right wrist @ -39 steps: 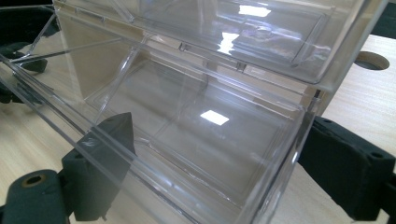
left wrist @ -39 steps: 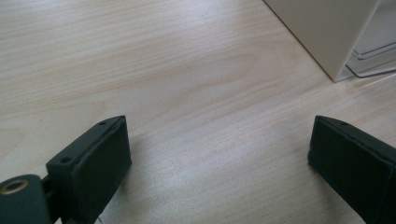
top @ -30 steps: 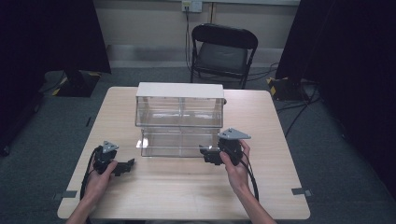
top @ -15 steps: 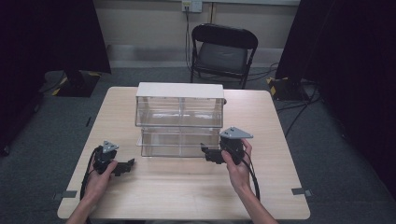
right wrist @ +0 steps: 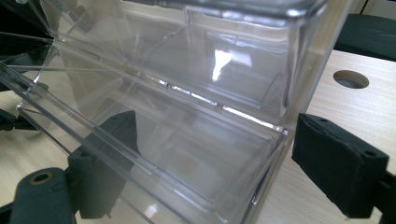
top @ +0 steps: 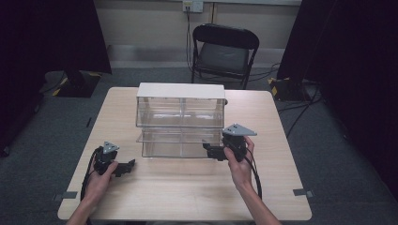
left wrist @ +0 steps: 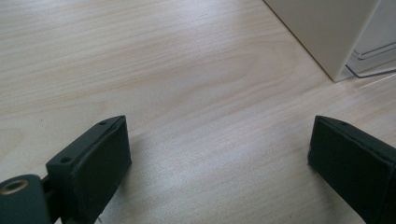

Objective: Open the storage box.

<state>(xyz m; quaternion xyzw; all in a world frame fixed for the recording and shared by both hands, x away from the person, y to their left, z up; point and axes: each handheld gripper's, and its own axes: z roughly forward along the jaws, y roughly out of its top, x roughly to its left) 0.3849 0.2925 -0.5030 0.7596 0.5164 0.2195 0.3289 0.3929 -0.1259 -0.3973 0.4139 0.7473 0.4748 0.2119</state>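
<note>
Right gripper (top: 212, 151) straddles an unlabelled clear drawer (right wrist: 187, 154).

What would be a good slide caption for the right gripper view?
Open right tool straddling the front corner of a pulled-out clear drawer in a clear plastic cabinet.

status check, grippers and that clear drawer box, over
Left gripper open, idle on table. Right gripper open, jaws astride the lower drawer corner of the clear drawer box. Nothing in the way.

The clear drawer unit (top: 180, 123) blocks the table's (top: 187, 187) middle; bare wood lies open in front and beside it.
</note>
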